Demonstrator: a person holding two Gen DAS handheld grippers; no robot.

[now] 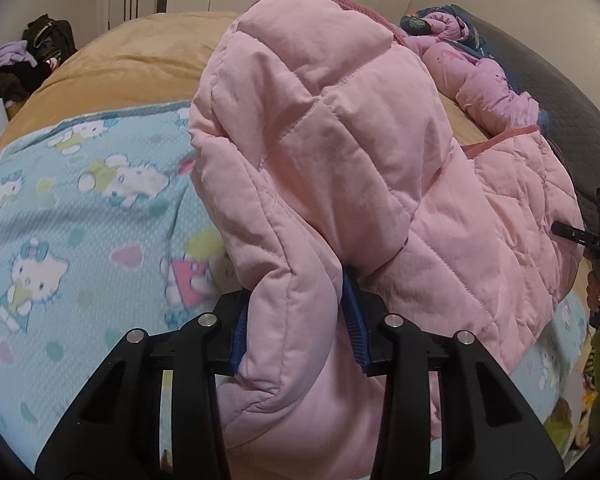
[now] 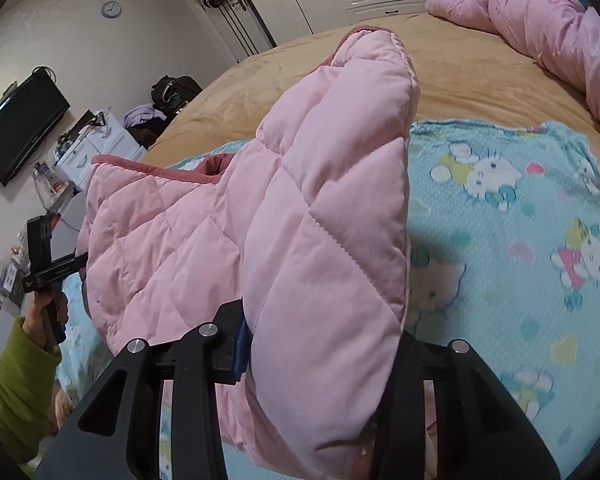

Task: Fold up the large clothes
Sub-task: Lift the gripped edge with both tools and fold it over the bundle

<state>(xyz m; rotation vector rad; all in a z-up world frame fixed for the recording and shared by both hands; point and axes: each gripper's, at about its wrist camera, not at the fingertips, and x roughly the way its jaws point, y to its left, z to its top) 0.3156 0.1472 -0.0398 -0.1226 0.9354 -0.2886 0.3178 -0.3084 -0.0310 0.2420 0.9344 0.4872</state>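
Both grippers clamped on pink quilted jacket [image 1: 324, 152], lifted above cartoon-print blanket [image 1: 60, 220] on bed, probably to carry a fold over. Left gripper [image 1: 296, 320] pinches one padded edge, right gripper [image 2: 320, 344] another.

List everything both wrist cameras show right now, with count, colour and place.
Quilted padded jacket: one, pale pink, darker pink trim, lifted over the bed, pinched at two spots.
Cartoon-cat print blanket: one, light blue, spread under the jacket.
Plush bedspread: one, tan, beneath the blanket.
Crumpled duvet: one, pink, far side of the bed.
Wall clock: one, grey, on the wall.
Flat television: one, black, wall-mounted.
Backpack: one, black, beyond the bed.
Left hand-held gripper: black with blue pads, shut on the jacket.
Right hand-held gripper: same, shut on the jacket.
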